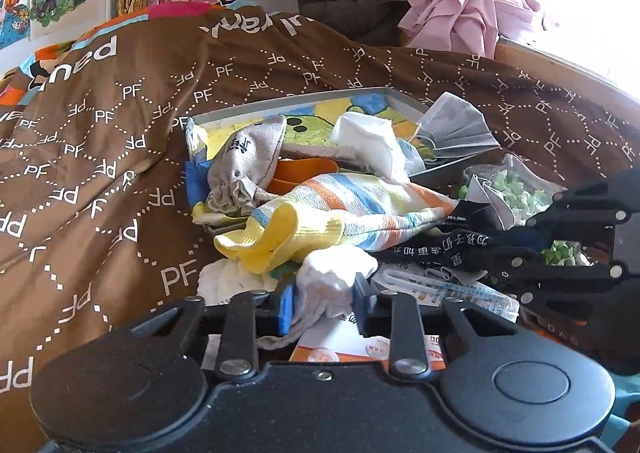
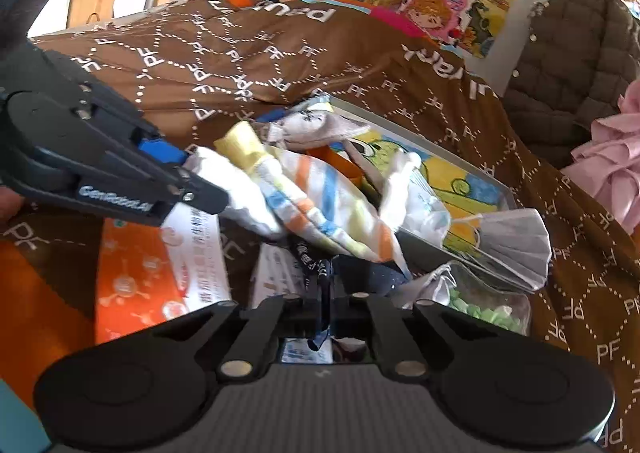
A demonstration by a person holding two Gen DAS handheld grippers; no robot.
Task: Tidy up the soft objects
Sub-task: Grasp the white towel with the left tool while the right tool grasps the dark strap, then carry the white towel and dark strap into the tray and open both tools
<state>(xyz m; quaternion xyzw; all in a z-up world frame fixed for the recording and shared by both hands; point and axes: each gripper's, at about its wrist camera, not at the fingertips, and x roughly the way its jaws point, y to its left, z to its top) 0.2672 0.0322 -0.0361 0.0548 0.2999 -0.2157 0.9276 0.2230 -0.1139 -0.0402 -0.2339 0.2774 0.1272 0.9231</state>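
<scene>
My left gripper [image 1: 323, 303] is shut on a white sock [image 1: 328, 285], low in the left wrist view; the same gripper [image 2: 188, 161] and sock [image 2: 236, 189] show at the left of the right wrist view. A striped sock with a yellow cuff [image 1: 332, 213] lies just beyond, against the sock. My right gripper [image 2: 325, 313] is shut on a dark navy lanyard with white lettering [image 2: 320, 273]; it enters the left wrist view from the right [image 1: 508, 265], holding the lanyard [image 1: 440, 245]. A grey pouch [image 1: 248, 161], a white tissue pack [image 1: 368, 141] and a grey face mask [image 1: 456, 129] lie in or on a grey tray [image 1: 280, 107].
All lies on a brown "PF" patterned quilt [image 1: 100, 157]. An orange and white medicine box [image 2: 160, 273] and paper packets [image 1: 448, 289] sit near the grippers. A clear bag of green pieces [image 2: 480, 301] lies at the right. A pink garment [image 1: 460, 1] and a dark quilted jacket [image 2: 572, 61] are behind.
</scene>
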